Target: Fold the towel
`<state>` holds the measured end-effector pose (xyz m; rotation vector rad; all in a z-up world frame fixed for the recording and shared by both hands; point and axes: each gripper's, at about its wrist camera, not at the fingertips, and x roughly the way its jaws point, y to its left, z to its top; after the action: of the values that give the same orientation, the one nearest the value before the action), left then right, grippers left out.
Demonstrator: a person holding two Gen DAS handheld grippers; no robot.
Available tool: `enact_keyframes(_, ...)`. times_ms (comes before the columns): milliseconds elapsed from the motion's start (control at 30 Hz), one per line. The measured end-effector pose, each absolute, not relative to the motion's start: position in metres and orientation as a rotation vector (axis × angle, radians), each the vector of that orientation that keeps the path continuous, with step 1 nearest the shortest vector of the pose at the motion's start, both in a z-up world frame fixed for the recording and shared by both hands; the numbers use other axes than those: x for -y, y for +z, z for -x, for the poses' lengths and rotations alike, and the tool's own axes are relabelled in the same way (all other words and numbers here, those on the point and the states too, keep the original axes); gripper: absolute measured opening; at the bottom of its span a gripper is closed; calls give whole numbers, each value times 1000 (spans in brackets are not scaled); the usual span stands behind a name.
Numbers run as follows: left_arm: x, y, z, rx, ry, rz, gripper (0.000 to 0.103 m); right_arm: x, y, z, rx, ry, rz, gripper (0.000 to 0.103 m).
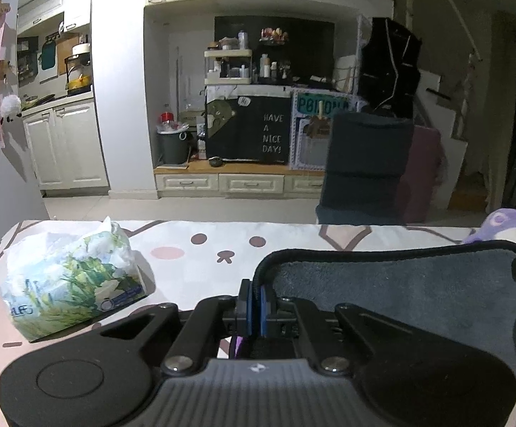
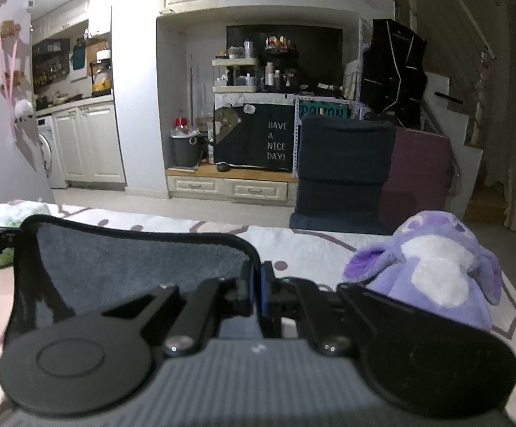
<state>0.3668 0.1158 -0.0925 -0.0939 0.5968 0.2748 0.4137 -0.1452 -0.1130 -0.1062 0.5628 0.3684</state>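
You hold the grey terry towel with black piping (image 1: 400, 288) stretched between both grippers above the pink patterned worktop (image 1: 193, 263). Left gripper (image 1: 256, 302) jaws clamp one top corner, right gripper (image 2: 256, 290) jaws clamp the other, keeping the edge taut for folding. Floral tissue pack (image 1: 72, 281) sits left, purple plush toy (image 2: 432, 270) right.

Both cameras sit low, just behind their tongs, and look level across the patterned tabletop (image 1: 201, 249) toward the far kitchen wall. The left view stands more to the left, close to a tissue pack (image 1: 72, 281); the right view is close to a purple plush toy (image 2: 432, 270). Both share the grey towel (image 1: 400, 291) and, probably, the same dark chair (image 2: 343, 167).
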Motion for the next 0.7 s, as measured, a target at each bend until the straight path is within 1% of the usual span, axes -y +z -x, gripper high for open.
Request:
enact_keyframes(500, -131, -143, -417, -718, 301, 51, 5, 107, -162, -474, -674, 346, 152, 5)
enact_keyframes(700, -135, -156, -428, -739, 296, 69, 5, 96, -185, -494, -716, 323, 173, 5)
